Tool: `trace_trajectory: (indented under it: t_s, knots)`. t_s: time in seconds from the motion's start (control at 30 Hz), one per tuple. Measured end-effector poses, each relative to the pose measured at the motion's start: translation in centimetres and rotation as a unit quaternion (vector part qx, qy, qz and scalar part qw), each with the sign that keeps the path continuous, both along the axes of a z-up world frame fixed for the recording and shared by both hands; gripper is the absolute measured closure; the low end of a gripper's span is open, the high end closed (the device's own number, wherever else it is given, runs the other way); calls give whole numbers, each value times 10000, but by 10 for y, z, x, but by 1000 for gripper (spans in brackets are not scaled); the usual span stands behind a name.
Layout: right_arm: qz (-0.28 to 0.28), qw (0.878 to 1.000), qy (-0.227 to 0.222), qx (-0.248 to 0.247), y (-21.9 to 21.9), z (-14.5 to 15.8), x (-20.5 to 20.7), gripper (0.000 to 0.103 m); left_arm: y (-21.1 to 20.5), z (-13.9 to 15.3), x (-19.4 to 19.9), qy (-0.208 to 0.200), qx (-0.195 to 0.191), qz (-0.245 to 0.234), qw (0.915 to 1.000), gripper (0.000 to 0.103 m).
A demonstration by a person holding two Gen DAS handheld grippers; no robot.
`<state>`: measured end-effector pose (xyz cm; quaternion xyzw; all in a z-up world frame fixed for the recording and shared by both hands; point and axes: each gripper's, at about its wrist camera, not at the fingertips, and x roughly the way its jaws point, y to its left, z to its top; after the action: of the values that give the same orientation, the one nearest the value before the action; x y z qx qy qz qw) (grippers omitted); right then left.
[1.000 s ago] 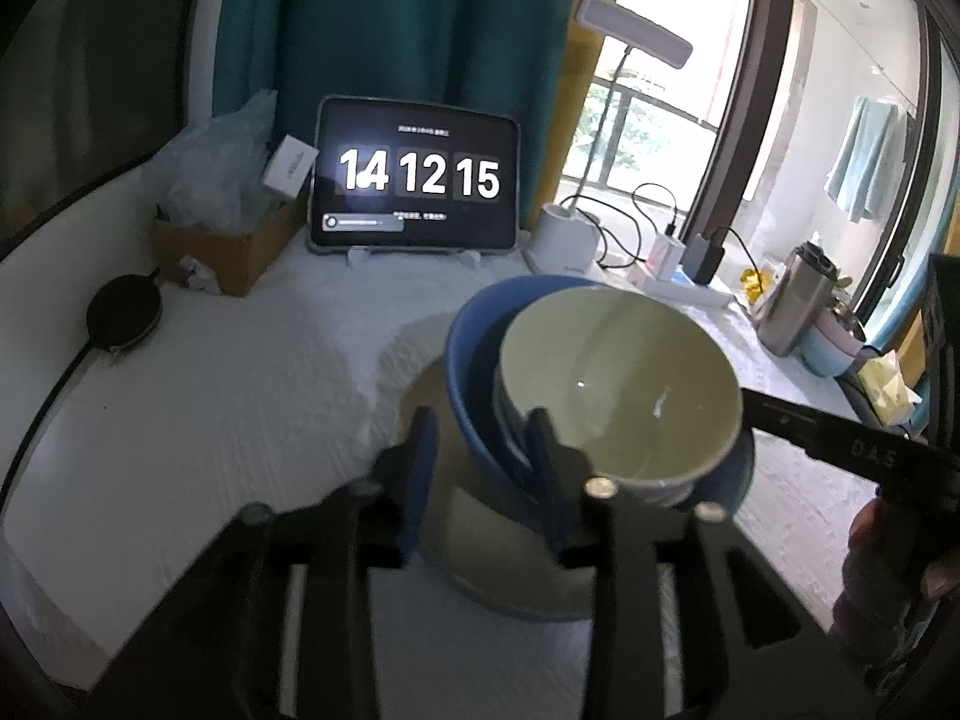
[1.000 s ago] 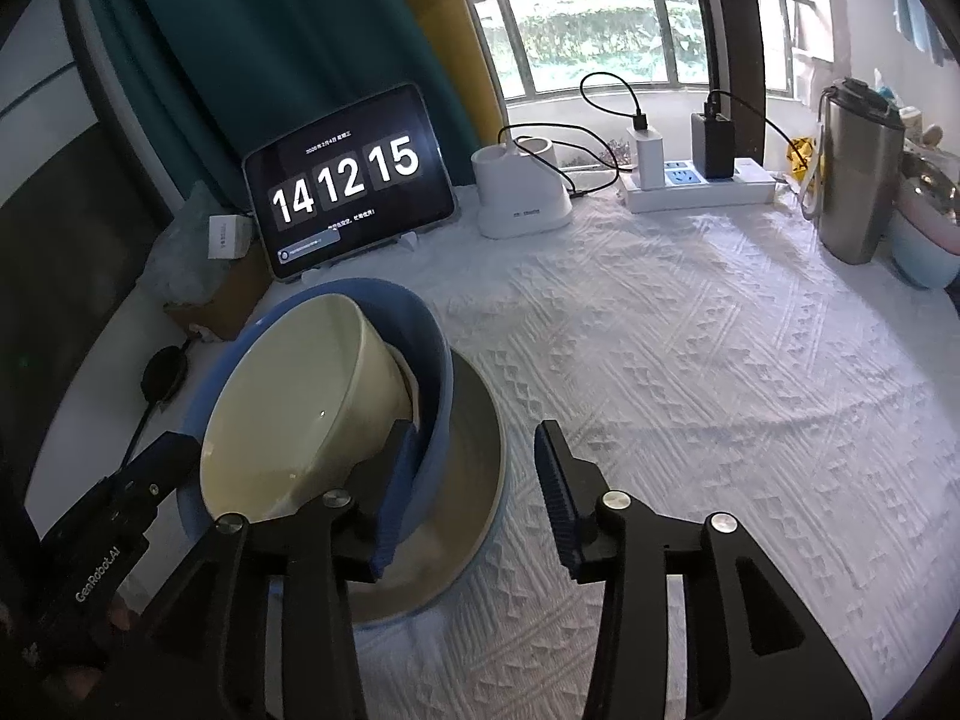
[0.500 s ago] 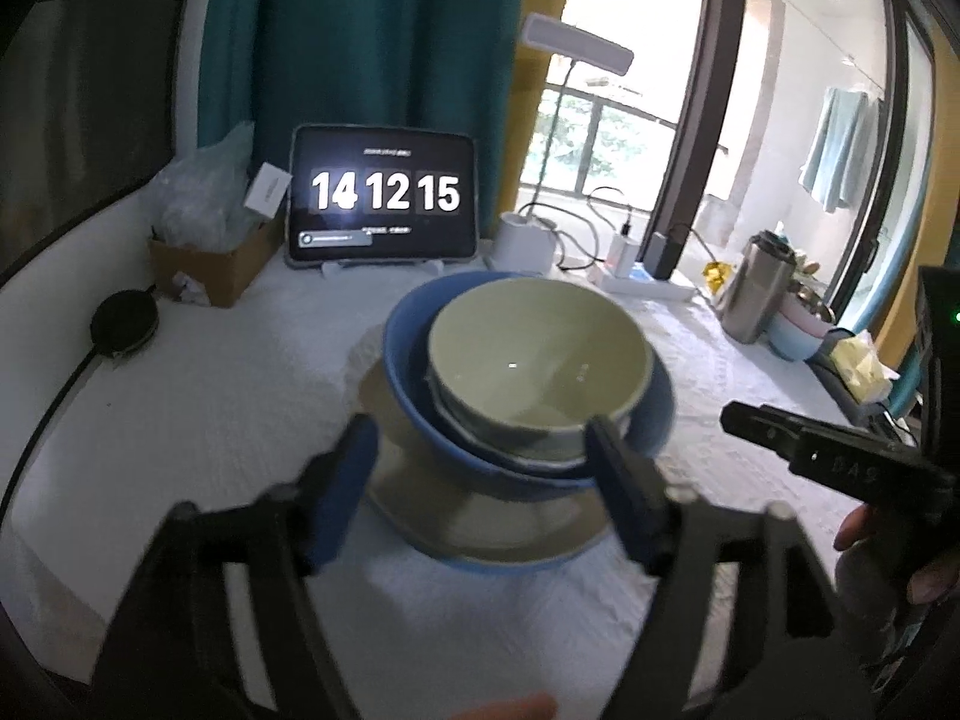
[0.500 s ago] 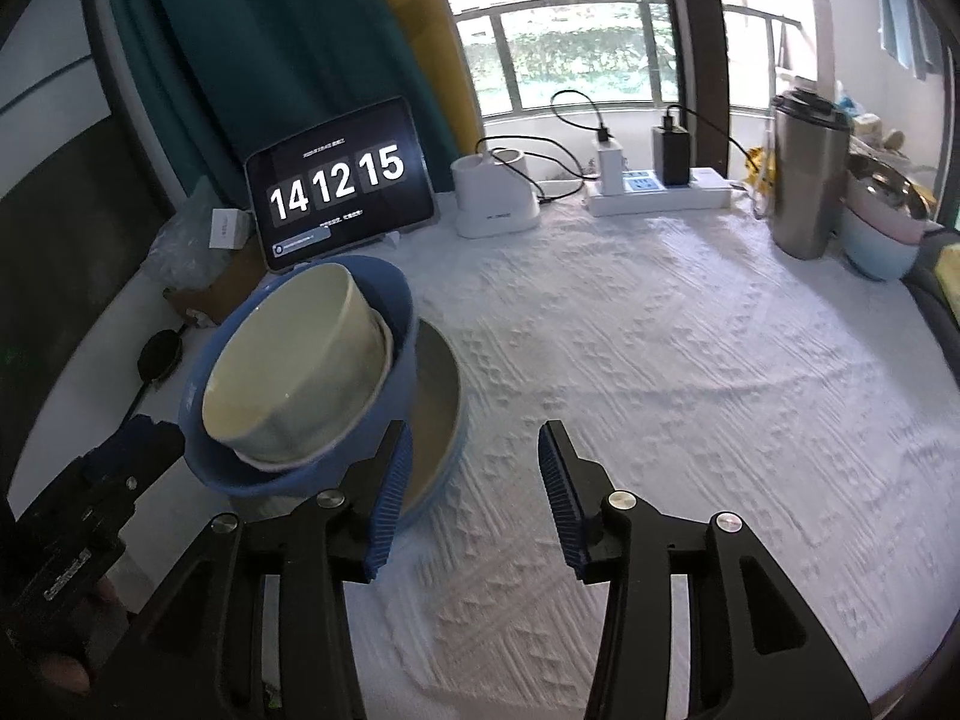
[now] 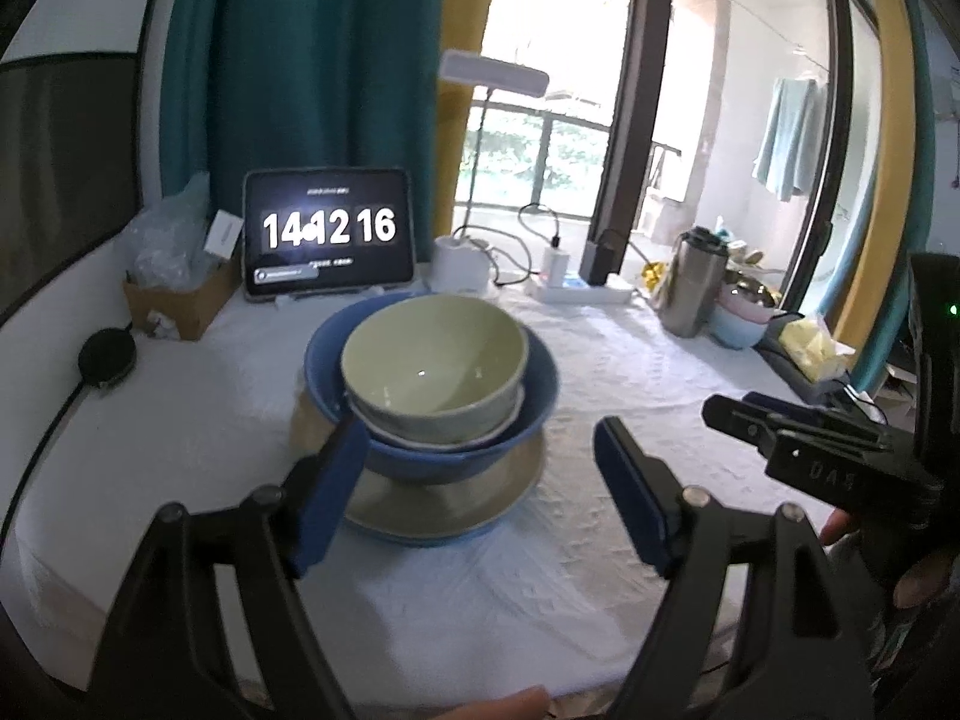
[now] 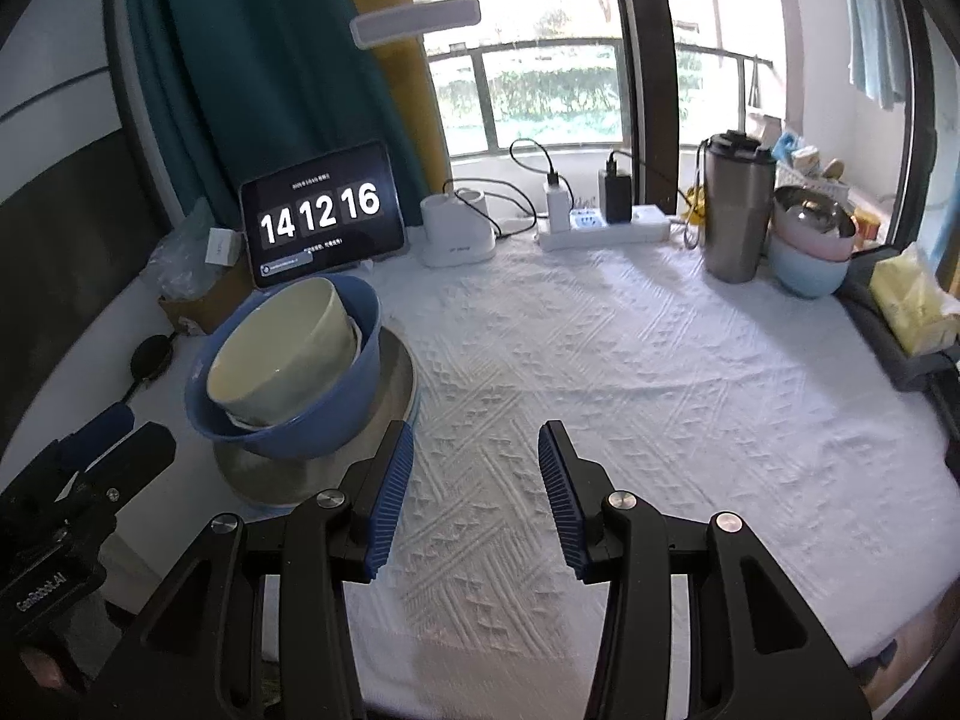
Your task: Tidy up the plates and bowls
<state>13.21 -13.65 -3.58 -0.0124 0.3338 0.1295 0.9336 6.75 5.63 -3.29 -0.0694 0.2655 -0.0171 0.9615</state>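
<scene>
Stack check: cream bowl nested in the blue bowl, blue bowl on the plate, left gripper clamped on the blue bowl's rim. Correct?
Not quite. The left gripper is open and clear of the stack; its jaws have just been opening and nothing is between them, as the left wrist view shows. The rest holds: cream bowl nested in the blue bowl, blue bowl on the plate.
</scene>
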Motion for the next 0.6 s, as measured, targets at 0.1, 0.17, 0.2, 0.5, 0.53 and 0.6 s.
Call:
trace_trajectory:
  t_s: [0.1,0.17,0.2,0.5,0.53,0.6]
  knots:
    - [-33,9999,-159,-41,-4,7,-13,57,-5,6,-7,-41,-15,-21,10000,24]
    - [-47,9996,-273,-82,-6,11,-21,57,-8,9,-11,-34,-6,-35,10000,24]
    - [-54,9993,-353,-128,-6,14,-26,57,-10,10,-13,-35,14,-42,10000,24]
    - [-177,9965,-810,-133,-19,38,-62,57,-23,34,-42,-389,294,12,9988,24]
    - [-189,9961,-859,-123,-20,41,-65,57,-24,36,-44,-417,303,14,9987,24]
    - [-207,9952,-952,-106,-22,46,-71,57,-25,44,-50,-513,358,9,9980,24]
